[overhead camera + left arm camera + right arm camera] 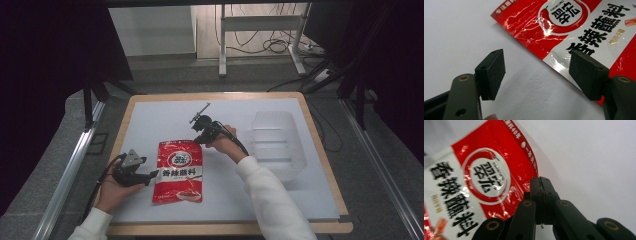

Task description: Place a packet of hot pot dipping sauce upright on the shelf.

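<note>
Seasoning pouch: flat on white mat, near centre-left.
Right gripper: jaws pressed together at pouch's top corner (pinching it or just beside, can't tell).
Left gripper: jaws spread wide, beside pouch's left edge, likely to steady it.
Clear bin: right, apart.

A lab or recording setup is suggested. The white-topped worktop is enclosed by dark curtains. Loose cables are seen on the floor beside a metal stand.
</note>
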The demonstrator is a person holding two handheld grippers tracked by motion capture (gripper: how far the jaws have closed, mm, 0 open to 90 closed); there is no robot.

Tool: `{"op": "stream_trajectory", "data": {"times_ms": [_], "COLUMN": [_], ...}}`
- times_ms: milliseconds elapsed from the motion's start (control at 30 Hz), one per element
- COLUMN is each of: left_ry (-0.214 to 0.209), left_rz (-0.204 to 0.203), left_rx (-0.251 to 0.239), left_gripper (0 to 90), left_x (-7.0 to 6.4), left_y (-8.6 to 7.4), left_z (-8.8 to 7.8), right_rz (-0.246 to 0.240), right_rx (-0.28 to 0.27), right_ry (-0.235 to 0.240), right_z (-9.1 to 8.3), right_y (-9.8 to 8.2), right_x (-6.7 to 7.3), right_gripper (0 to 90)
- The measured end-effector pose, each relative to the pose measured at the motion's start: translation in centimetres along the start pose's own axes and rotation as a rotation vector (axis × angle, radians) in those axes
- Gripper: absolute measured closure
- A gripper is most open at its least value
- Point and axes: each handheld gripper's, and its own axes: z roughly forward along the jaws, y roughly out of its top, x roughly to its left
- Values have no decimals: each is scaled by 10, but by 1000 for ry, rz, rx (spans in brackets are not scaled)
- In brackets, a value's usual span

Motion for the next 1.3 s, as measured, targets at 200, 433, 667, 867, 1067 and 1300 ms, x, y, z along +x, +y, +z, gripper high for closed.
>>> {"op": "stream_trajectory", "data": {"times_ms": [200, 433, 667, 867, 1067, 1300], "left_ry": [0, 3, 2, -47, -96, -125], "left_rz": [-1, -7, -39, -66, -12, 53], "left_rx": [4, 5, -4, -37, -38, -46], "left_gripper": [287, 287, 295, 320, 393, 531], "left_x": [0, 2, 11, 26, 33, 26], "left_y": [0, 0, 7, 22, 33, 39], "left_z": [1, 2, 10, 19, 30, 32], "right_rz": [-32, -59, -78, -90, -100, -100], "right_rx": [-46, -71, -86, -88, -83, -71], "right_ry": [29, 43, 61, 68, 70, 76], "right_z": [-19, -28, -35, -36, -35, -35], "right_y": [-6, -15, -25, -29, -30, -31], "right_x": [13, 24, 34, 38, 39, 41], "right_gripper": [891, 891, 891, 891, 891, 891]}}
